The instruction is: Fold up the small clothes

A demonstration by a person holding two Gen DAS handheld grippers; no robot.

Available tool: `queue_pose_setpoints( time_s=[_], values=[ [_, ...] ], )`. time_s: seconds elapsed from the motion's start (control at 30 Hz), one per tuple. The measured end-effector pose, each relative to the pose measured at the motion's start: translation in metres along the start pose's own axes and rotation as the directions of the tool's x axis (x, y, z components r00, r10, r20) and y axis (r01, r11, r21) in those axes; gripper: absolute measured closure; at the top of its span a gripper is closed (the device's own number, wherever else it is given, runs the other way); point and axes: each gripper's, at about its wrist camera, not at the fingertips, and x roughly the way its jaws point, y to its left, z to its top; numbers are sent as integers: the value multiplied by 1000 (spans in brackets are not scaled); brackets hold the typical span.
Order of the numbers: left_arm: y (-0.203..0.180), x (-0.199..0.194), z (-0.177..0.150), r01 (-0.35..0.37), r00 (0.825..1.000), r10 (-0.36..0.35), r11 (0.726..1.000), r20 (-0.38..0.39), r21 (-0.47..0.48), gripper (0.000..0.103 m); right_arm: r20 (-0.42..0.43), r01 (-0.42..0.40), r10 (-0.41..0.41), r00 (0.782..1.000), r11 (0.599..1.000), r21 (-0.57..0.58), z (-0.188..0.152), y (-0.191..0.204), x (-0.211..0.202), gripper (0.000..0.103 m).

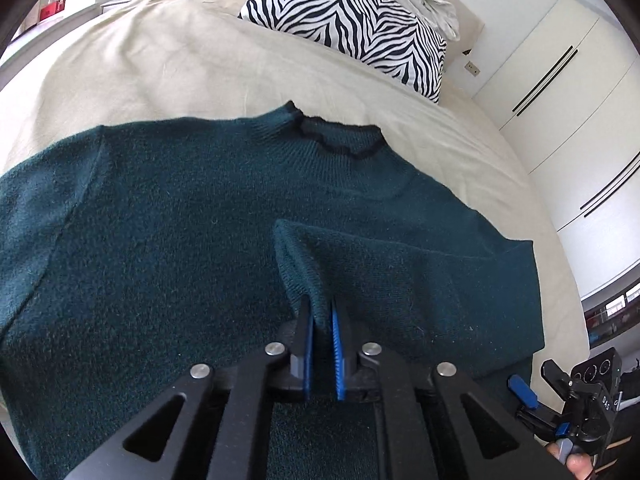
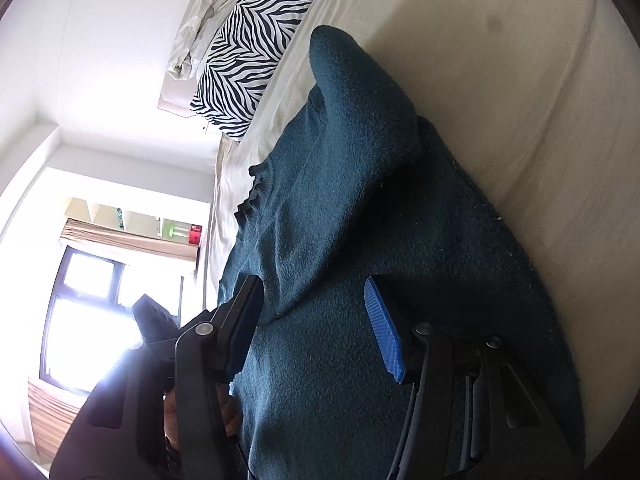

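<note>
Between the blue pads of the left gripper (image 1: 322, 320) a fold of the dark green sweater (image 1: 180, 220) is being pinched: the jaws are clenching tight on the cuff end of a sleeve (image 1: 360, 264) that is lying folded in across the body of the garment. Low at the right edge of that view, the right gripper (image 2: 316, 312) is showing beside the sweater's side, with fingertips of the person's hand (image 1: 576, 470) just below it. In its own view its jaws are standing apart over the knit, one blue pad above the cloth and nothing pressed between them, so it is gripping nothing. The sweater is lying spread on the beige bedcover (image 1: 180, 60), its neckline (image 1: 336, 136) pointing toward the zebra-striped pillow (image 1: 348, 20) farther up the bed, with white wardrobe doors (image 1: 560, 100) beyond

The knit is looking thick, soft and limp, probably light for its bulk: it is going to sag and drape from any single pinch rather than hold a shape, and the fuzzy surface should be giving the ribbed pads good purchase. Cuffs, hem and shoulder seams are looking like the firmest places to hold, since a pinch in mid-panel would likely be lifting only one layer
</note>
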Motion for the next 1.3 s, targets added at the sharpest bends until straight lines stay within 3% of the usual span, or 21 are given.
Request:
queue_pose_setpoints(
  time_s=[0.13,0.23,0.57,0.7,0.87,0.97,1.03,1.1,1.3],
  values=[
    [9,-35,3,9,990,-4,999,138,-38,95,18,-22,21,1000,999,28,3,-5,-4,51],
    [26,-45,4,21,982,-5,996,188,-82,95,35,-46,44,998,997,59,7,-7,-7,51],
    [65,-37,-5,-12,977,48,985,207,-170,95,107,-134,114,988,971,196,37,-12,8,47],
    [65,-33,-9,-9,977,47,984,209,-176,95,168,-164,127,977,959,229,52,-18,3,47],
    [63,-33,-11,23,977,13,986,211,-167,95,201,-176,129,971,955,240,47,-29,-9,47],
    [60,-35,-9,45,977,-7,984,213,-172,95,113,-154,128,985,954,258,34,-22,-1,47],
    [57,-36,-7,47,977,-11,985,212,-163,95,34,-93,87,996,962,258,22,-10,13,47],
    [55,-37,-7,48,977,-13,986,212,-162,95,13,-54,52,999,969,241,16,-1,24,47],
    [62,-35,-4,55,978,-14,979,209,-194,95,153,-110,70,986,957,268,44,-8,31,47]
  ],
)
